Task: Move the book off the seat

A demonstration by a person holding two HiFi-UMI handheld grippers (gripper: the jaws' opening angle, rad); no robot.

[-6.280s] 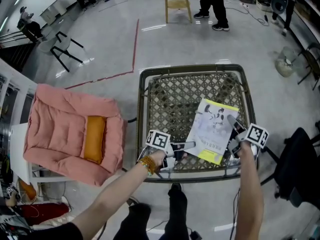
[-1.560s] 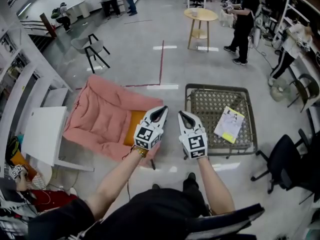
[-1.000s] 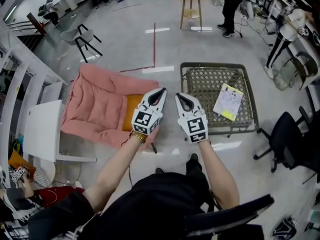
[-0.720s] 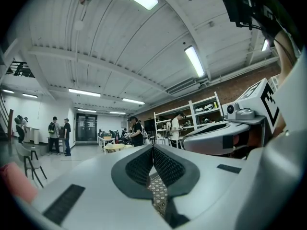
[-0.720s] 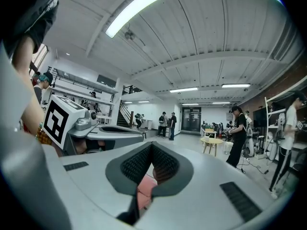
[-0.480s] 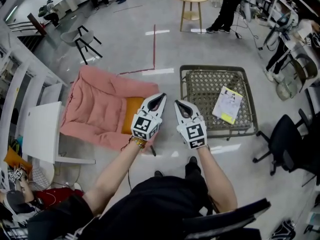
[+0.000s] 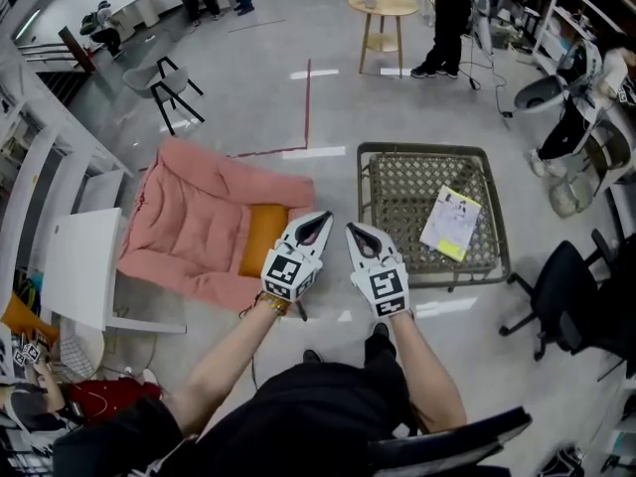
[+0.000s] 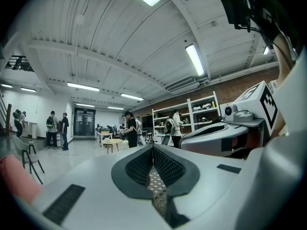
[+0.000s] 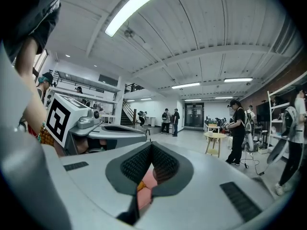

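Book [image 7: 450, 224] lies at the seat [image 7: 397, 192] right edge, well apart from left claw [image 7: 319, 219] and right claw [image 7: 354, 231], both closed, empty.

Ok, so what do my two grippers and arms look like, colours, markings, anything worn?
The left gripper and right gripper are white, tapering shells with dark textured pads. Each carries a cube with black-and-white square markers. A beaded orange bracelet sits on the left wrist; forearms are bare, clothing black.
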